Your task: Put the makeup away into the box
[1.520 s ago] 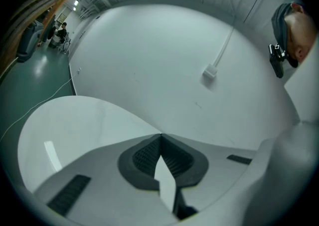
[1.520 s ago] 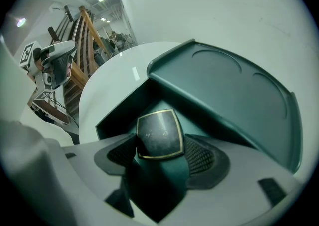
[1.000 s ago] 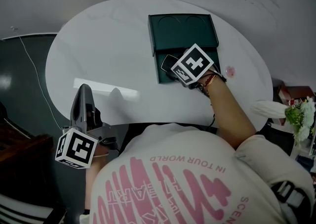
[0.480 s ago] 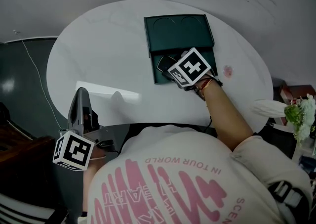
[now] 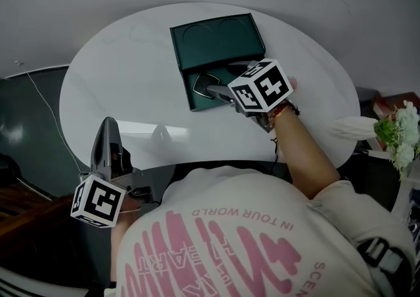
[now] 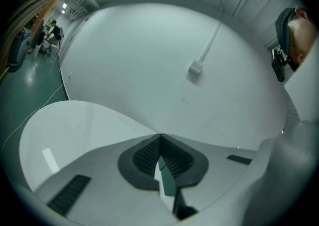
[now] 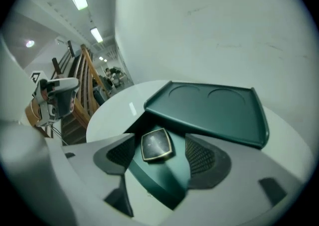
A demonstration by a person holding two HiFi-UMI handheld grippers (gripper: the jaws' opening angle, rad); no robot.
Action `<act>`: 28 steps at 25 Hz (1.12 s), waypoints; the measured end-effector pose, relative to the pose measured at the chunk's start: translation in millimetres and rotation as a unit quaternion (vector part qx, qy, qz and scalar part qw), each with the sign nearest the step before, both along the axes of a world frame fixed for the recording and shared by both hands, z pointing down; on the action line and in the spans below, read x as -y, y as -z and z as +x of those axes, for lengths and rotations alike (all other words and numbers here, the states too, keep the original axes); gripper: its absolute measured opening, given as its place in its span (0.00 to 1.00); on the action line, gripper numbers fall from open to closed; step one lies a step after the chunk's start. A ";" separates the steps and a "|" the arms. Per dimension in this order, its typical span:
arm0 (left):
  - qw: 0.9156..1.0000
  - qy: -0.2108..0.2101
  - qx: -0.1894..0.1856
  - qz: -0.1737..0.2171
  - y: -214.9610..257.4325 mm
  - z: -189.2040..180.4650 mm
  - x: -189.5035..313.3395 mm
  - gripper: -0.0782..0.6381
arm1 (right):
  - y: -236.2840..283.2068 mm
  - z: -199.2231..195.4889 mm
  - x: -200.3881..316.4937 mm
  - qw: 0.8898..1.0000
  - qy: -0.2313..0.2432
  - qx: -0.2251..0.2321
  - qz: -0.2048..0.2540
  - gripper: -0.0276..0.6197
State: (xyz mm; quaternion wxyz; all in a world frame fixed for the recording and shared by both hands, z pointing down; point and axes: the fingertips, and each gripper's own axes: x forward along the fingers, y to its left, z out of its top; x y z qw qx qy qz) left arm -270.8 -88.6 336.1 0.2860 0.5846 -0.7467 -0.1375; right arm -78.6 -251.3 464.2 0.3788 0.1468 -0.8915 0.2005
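A dark green box (image 5: 216, 40) lies with its lid flat open on the white oval table (image 5: 131, 73). A square dark compact with a gold rim (image 5: 209, 84) rests in the box's near tray. My right gripper (image 5: 221, 80) reaches in from the right, open, with its jaws either side of the compact (image 7: 156, 145) and a gap on both sides. The lid (image 7: 214, 110) shows two round recesses. My left gripper (image 5: 108, 125) hangs shut and empty off the table's near left edge; its pads (image 6: 172, 157) meet at the tip.
A thin cable (image 5: 39, 86) runs over the dark floor at the left. Flowers (image 5: 394, 145) and a white wrapped object (image 5: 354, 141) stand off the table's right end. The person's shirt fills the lower view.
The box has shifted left and turned slightly on the table. The compact now lies in the tray between my right gripper's spread jaws. My left gripper has hardly moved.
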 end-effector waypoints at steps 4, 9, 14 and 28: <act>1.000 -0.019 0.006 0.000 1.8 20.3 8.7 0.11 | 31.4 44.3 27.9 0.995 -0.073 0.059 0.023 0.53; 0.999 -0.039 0.001 0.006 1.4 49.9 14.9 0.11 | 41.5 123.6 66.2 0.982 -0.165 0.067 0.061 0.53; 0.999 -0.041 -0.001 -0.001 -4.6 69.4 11.1 0.11 | 26.8 188.0 82.6 0.976 -0.199 0.025 0.084 0.53; 1.000 -0.018 0.002 0.002 -4.0 100.4 -7.2 0.11 | -55.8 234.9 68.9 0.979 -0.182 -0.067 0.071 0.57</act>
